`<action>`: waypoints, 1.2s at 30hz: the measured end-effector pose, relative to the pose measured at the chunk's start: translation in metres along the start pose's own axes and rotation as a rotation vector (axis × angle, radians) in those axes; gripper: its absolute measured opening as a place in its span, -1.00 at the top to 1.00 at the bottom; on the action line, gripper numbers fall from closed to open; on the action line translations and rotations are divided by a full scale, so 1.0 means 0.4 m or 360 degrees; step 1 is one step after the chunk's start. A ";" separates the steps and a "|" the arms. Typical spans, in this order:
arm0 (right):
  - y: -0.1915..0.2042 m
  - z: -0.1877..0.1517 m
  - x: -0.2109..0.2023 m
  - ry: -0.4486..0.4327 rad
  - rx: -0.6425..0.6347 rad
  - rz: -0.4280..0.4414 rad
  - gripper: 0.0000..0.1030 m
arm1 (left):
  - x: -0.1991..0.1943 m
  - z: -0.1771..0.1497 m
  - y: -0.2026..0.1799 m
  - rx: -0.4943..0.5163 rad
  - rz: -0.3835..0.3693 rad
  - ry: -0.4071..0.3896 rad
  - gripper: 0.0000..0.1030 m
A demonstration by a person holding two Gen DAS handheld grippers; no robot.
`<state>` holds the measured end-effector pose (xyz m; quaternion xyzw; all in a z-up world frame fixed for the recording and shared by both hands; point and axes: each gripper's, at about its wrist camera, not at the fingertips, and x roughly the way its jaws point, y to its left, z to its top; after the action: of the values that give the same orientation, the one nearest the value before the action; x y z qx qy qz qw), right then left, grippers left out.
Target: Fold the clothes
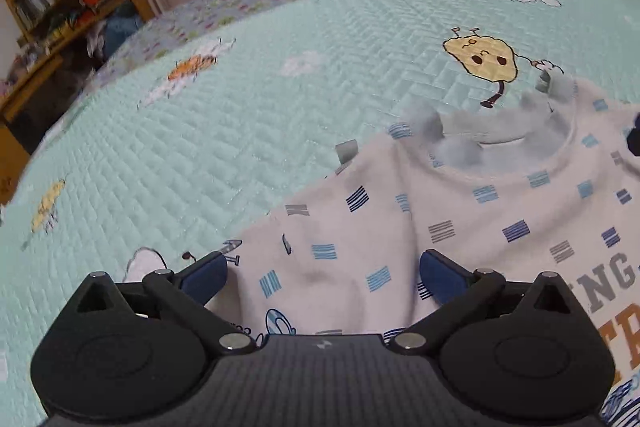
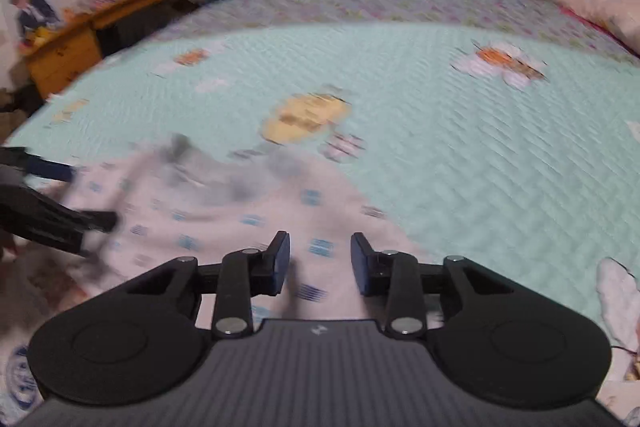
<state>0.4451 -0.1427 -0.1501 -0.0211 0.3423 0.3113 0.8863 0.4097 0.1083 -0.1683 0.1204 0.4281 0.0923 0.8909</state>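
On the quilt (image 1: 240,131), the shirt (image 1: 460,219) reads "NG"; left gripper (image 1: 324,277) and right gripper (image 2: 320,259) fingers spread, unclenched.

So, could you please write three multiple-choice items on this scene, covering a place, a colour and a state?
1. Where does the white patterned sweatshirt lie?
A. on the mint quilted bedspread
B. on a shelf
C. on the floor

2. What colour are the pads on the left gripper's fingers?
A. red
B. dark blue
C. yellow

3. How is the right gripper?
A. shut tight
B. out of view
C. open over the shirt

Answers: A, bedspread surrounds it; B, blue pads show; C, a gap shows between its fingers.
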 end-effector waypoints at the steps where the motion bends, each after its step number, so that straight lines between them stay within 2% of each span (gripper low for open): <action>1: 0.024 0.001 0.002 -0.0006 -0.0038 0.0061 0.29 | -0.003 -0.001 -0.004 0.0019 0.0013 -0.0015 -0.99; 3: 0.058 0.005 0.046 0.0070 -0.0154 0.0125 0.29 | -0.004 -0.003 -0.006 0.0028 0.0014 -0.0024 -0.99; 5: 0.048 0.011 0.100 0.0098 -0.0230 0.0035 0.30 | 0.002 0.002 0.003 0.0008 -0.0011 -0.0015 -0.99; 7: -0.013 0.041 0.125 0.0020 -0.0075 -0.0112 0.39 | 0.006 0.002 0.013 -0.0028 -0.0046 -0.0004 -0.99; 8: -0.036 0.056 0.126 -0.0010 0.0026 -0.0190 0.63 | 0.009 0.000 0.018 -0.0048 -0.0062 0.0004 -0.99; 9: -0.045 0.065 0.120 -0.0032 0.0093 -0.0212 0.67 | 0.010 -0.001 0.022 -0.0061 -0.0072 0.0010 -0.99; 10: -0.030 0.068 0.107 -0.0062 0.0093 -0.0180 0.65 | 0.011 -0.002 0.023 -0.0064 -0.0075 0.0010 -0.99; 12: 0.038 0.061 0.087 -0.0086 -0.0032 -0.0009 0.64 | 0.010 -0.004 0.019 -0.0054 -0.0067 0.0003 -0.99; 13: 0.069 0.053 0.089 -0.0064 -0.0087 0.0076 0.63 | 0.009 -0.006 0.017 -0.0049 -0.0061 -0.0002 -0.99; 14: 0.089 0.045 0.104 -0.0015 -0.0141 0.0104 0.61 | 0.008 -0.007 0.015 -0.0047 -0.0056 -0.0004 -0.99; 16: 0.093 0.034 0.157 0.0051 -0.0233 -0.0006 0.61 | 0.007 -0.008 0.013 -0.0049 -0.0048 -0.0005 -0.99; 18: 0.055 0.051 0.173 -0.0019 -0.0096 -0.0070 0.65 | 0.006 -0.008 0.013 -0.0057 -0.0043 -0.0002 -0.99; 20: 0.036 0.066 0.168 -0.0074 -0.0004 -0.0218 0.68 | 0.006 -0.004 0.011 -0.0051 -0.0038 0.0003 -0.99; 21: 0.031 0.069 0.161 -0.0092 0.0039 -0.0235 0.66 | 0.006 -0.004 0.011 -0.0047 -0.0037 0.0003 -0.99; 23: 0.045 0.060 0.121 -0.0130 0.0080 -0.0124 0.61 | 0.006 -0.005 0.011 -0.0045 -0.0036 0.0001 -0.99; 26: 0.088 0.031 0.074 -0.0136 -0.0010 0.0004 0.53 | 0.007 -0.007 0.014 -0.0060 -0.0044 -0.0001 -0.99; 27: 0.094 0.023 0.071 -0.0116 -0.0034 0.0007 0.49 | 0.008 -0.007 0.015 -0.0065 -0.0046 -0.0002 -0.99; 30: 0.058 0.007 0.113 -0.0015 -0.0065 -0.0259 0.49 | 0.007 -0.006 0.011 -0.0070 -0.0032 0.0005 -0.99; 33: 0.016 0.007 0.071 -0.0093 0.0046 -0.0435 0.57 | 0.007 -0.004 0.008 -0.0054 -0.0021 0.0006 -0.99; 35: 0.025 0.001 0.026 -0.0146 0.0090 -0.0392 0.48 | 0.007 -0.002 0.006 -0.0051 -0.0013 0.0010 -0.99; 36: 0.038 -0.006 0.000 -0.0160 0.0089 -0.0272 0.47 | 0.007 -0.001 0.005 -0.0053 -0.0009 0.0013 -0.99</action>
<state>0.4348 -0.1310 -0.1493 -0.0097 0.3028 0.2255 0.9259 0.4111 0.1109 -0.1698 0.1039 0.4305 0.0973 0.8913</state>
